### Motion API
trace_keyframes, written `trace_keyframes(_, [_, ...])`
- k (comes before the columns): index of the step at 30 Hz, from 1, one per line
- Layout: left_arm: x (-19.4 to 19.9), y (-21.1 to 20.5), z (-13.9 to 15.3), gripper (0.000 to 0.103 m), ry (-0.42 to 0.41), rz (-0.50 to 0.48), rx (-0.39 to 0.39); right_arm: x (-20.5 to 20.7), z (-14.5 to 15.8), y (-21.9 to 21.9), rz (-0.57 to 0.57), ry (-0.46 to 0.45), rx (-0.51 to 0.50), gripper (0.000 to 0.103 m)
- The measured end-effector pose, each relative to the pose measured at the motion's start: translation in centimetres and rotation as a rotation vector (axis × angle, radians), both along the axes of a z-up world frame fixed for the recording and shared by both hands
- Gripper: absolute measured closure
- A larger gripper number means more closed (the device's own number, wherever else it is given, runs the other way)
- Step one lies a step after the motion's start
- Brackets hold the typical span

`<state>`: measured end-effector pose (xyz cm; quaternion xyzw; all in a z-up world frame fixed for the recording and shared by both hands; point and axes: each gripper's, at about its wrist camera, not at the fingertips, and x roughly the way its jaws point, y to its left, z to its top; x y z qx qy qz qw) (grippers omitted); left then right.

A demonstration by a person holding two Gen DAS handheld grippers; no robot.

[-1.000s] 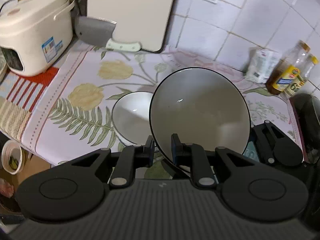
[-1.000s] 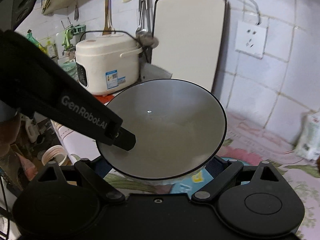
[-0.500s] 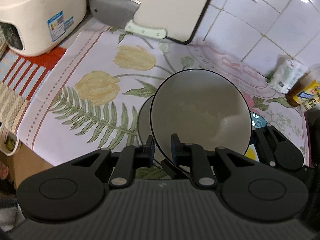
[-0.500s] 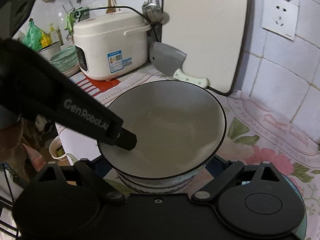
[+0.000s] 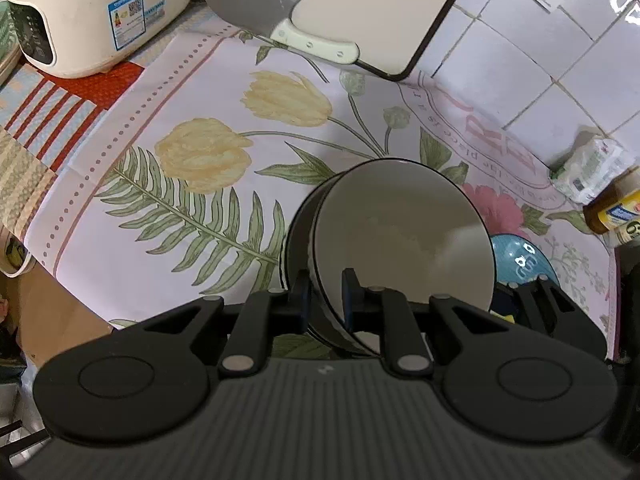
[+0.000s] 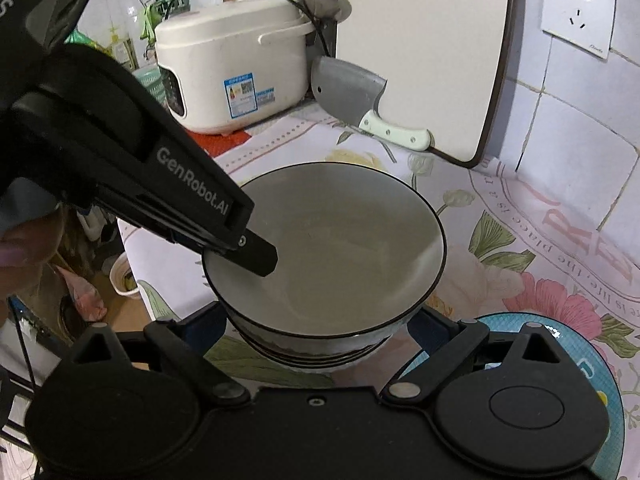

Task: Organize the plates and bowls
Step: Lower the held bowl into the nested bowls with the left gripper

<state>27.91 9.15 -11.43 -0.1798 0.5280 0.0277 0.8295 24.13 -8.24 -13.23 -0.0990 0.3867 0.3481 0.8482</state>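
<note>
My left gripper (image 5: 325,280) is shut on the near rim of a grey bowl (image 5: 400,240) with a black edge, one finger inside and one outside. That bowl (image 6: 332,248) rests tilted in a striped bowl (image 6: 312,354) on the flowered cloth, whose wall (image 5: 294,248) shows at the left. In the right wrist view the left gripper (image 6: 256,256) reaches in from the left. My right gripper (image 6: 318,322) is open wide, its fingers standing on either side of the stacked bowls without visibly pressing on them. It (image 5: 536,296) shows at the right, over a blue plate (image 6: 592,360).
A cream rice cooker (image 5: 88,12) stands at the back left. A cleaver (image 5: 280,12) and a cutting board (image 5: 380,8) lean on the tiled wall. A packet (image 5: 588,168) and bottles (image 5: 616,212) stand at the right. The counter's edge (image 5: 40,240) drops off at the left.
Both grippers came down toward the counter with the grey bowl. The bowl, first in the air beside the other bowl, now sits inside it.
</note>
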Motion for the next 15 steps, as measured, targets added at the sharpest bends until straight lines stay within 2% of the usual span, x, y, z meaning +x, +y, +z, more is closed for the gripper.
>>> trace_keyframes(10, [0.4, -0.3, 0.1, 0.089, -0.005, 0.039, 0.053, 0.2, -0.2, 1.8, 0.025, -0.01, -0.126, 0.001])
trace_keyframes(15, [0.3, -0.5, 0.4, 0.089, -0.015, 0.075, 0.069, 0.0, -0.3, 1.9, -0.002, -0.018, -0.123, 0.001])
